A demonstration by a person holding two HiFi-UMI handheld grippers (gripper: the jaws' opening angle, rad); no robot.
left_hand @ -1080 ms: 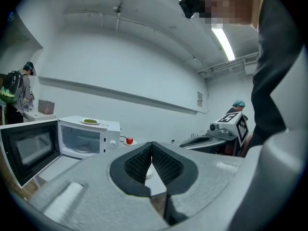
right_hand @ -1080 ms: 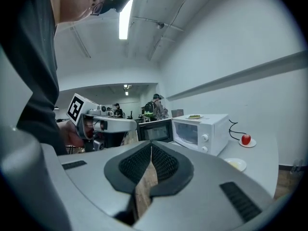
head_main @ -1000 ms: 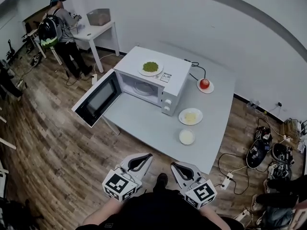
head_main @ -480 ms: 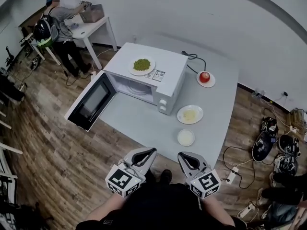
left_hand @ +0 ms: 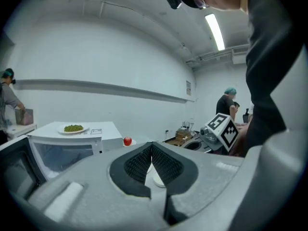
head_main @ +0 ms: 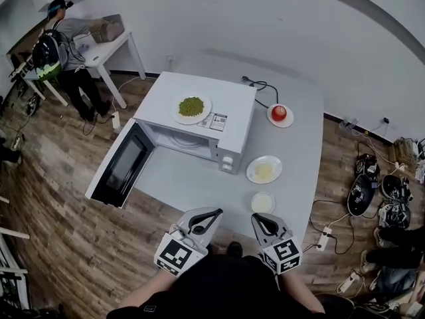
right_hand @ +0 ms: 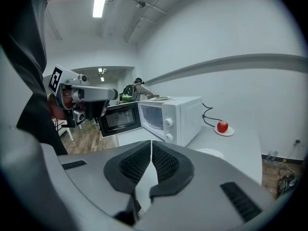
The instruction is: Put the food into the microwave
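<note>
Nothing is picked up yet. The left gripper [left_hand: 152,144] has its ribbed black pads pressed together with nothing in them, and the right gripper [right_hand: 151,143] is the same, closed and empty. Both hang low at the bottom centre of the head view, just off the near edge of the grey table [head_main: 192,178].

The boxy white microwave [head_main: 232,102] sits mid-frame with its dark-windowed door [head_main: 119,171] swung wide open to the lower left. The food is in 3 spots:
- a white plate of green stuff [head_main: 191,106] on top of the microwave
- a red apple on a small white saucer [head_main: 279,112], upper right
- a white plate of pale yellow food [head_main: 264,170], right of the microwave

A small round white dish [head_main: 263,203] sits nearest the grippers.

My guess is the plates are stiff, light and fairly slick, probably breakable. I'd open the jaws and pinch the rim at the near edge, then keep the plate dead level, since loose food will slide. The apple looks likely to roll off its saucer.
</note>
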